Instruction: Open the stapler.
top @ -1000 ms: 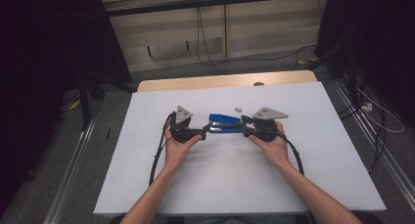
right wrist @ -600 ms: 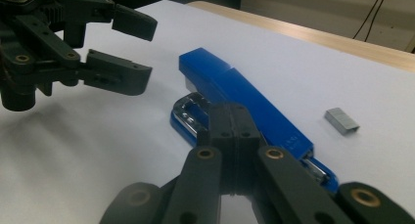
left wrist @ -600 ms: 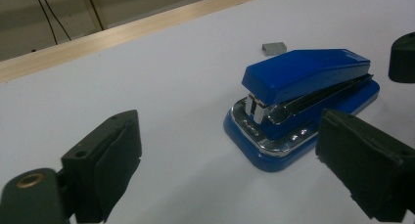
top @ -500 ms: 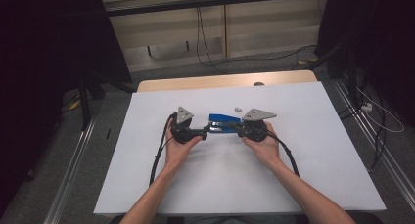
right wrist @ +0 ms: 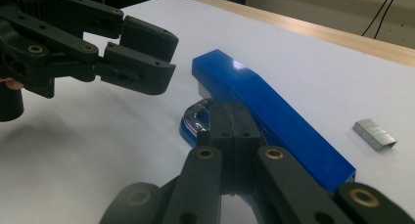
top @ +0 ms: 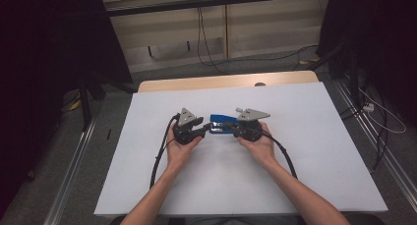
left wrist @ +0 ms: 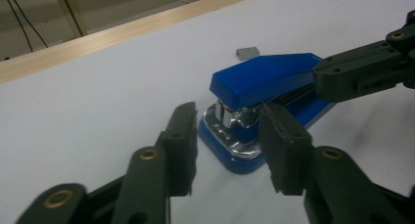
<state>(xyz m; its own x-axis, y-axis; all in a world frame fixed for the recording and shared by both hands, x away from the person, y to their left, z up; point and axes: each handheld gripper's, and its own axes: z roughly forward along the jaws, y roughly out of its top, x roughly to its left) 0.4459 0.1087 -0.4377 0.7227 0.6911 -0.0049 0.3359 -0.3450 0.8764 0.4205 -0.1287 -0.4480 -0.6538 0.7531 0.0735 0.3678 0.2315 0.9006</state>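
A: Stapler (left wrist: 266,94) lies flat on the white sheet (top: 314,151), between your two grippers, front end towards your left gripper (left wrist: 230,145).

B: Left jaws?

A: They've just been closing, now flank the chromed nose; pads aren't pressing it, so released.

B: Right gripper (right wrist: 230,123)?

A: Your right jaws are clenched together, pads meeting just beside the stapler's base, under its blue top; whether they pinch anything, I can't tell.

B: Else?

A: Staple strip (right wrist: 374,134) lies near, beyond the stapler from your right jaws.
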